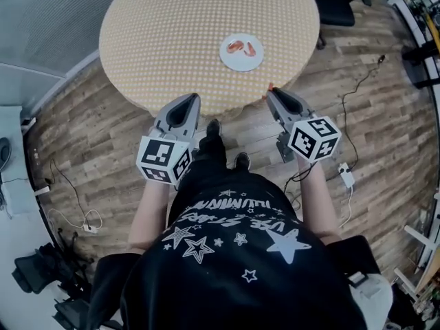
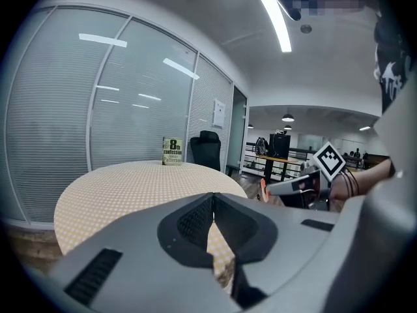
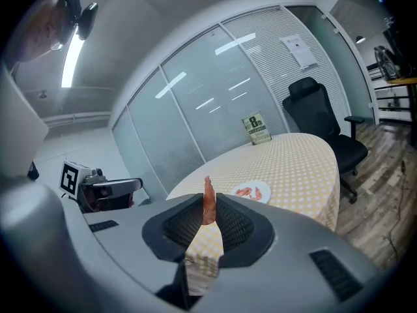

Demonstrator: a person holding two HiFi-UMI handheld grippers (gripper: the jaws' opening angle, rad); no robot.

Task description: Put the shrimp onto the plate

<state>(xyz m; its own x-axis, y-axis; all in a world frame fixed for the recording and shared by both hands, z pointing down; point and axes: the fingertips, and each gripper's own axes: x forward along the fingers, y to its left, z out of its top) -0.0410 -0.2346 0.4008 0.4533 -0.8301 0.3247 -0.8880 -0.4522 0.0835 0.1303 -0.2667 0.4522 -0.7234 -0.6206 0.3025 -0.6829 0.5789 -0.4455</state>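
Observation:
A white plate point(image 1: 242, 61) with two orange shrimp point(image 1: 241, 47) on it sits on the round dotted table point(image 1: 179, 26), right of its middle; the plate point(image 3: 263, 197) also shows in the right gripper view. My right gripper point(image 1: 270, 90) hovers at the table's near edge, shut on a third shrimp point(image 3: 208, 201) that stands upright between its jaws. My left gripper point(image 1: 190, 99) is at the near edge too, to the left, shut with nothing in it. In the left gripper view the right gripper point(image 2: 263, 189) shows with the shrimp at its tip.
A black office chair point(image 1: 335, 4) stands beyond the table at the right. A small green-and-white sign point(image 3: 256, 128) stands at the table's far side. Cables and a power strip point(image 1: 346, 174) lie on the wood floor. Glass walls bound the far side.

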